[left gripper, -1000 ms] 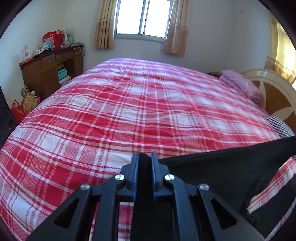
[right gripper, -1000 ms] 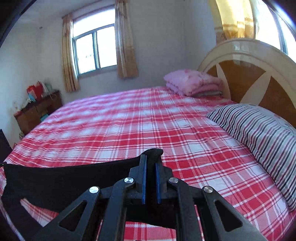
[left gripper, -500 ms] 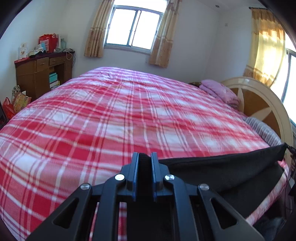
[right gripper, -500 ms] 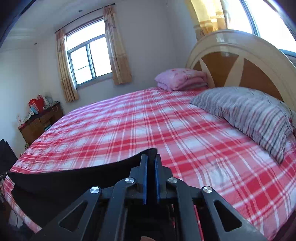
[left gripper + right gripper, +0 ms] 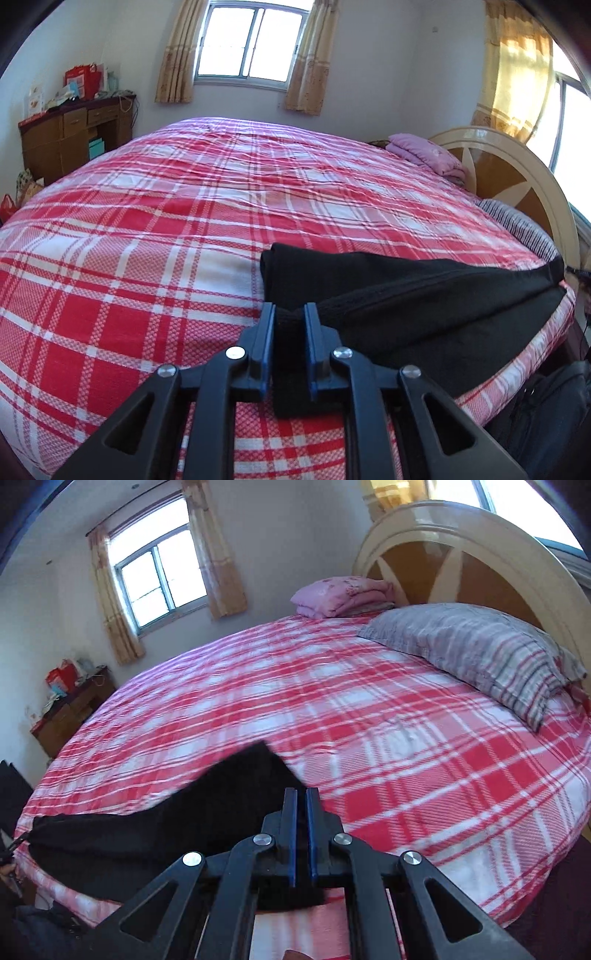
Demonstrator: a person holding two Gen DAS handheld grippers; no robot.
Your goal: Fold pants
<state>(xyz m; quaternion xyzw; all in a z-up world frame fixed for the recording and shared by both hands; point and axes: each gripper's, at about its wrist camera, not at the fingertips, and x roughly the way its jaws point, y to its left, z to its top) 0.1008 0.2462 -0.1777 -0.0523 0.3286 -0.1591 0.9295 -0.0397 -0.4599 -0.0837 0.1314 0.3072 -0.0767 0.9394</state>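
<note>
Black pants (image 5: 424, 310) lie along the near edge of a bed with a red plaid sheet (image 5: 184, 221). My left gripper (image 5: 289, 314) is shut on one end of the pants, and a flap of cloth lies forward on the sheet past its fingers. My right gripper (image 5: 301, 797) is shut on the other end of the pants (image 5: 155, 830), which stretch away to the left in the right wrist view. A pointed fold of cloth rises just left of its fingers.
A striped pillow (image 5: 480, 653) and a folded pink blanket (image 5: 343, 594) lie by the wooden headboard (image 5: 461, 554). A wooden desk (image 5: 70, 136) with clutter stands by the far wall. A dark bag (image 5: 546, 417) sits on the floor beside the bed.
Both grippers moved down and forward over the bed, carrying the pants edge. The cloth now lies folded onto the sheet, with a flap ahead of the left gripper.
</note>
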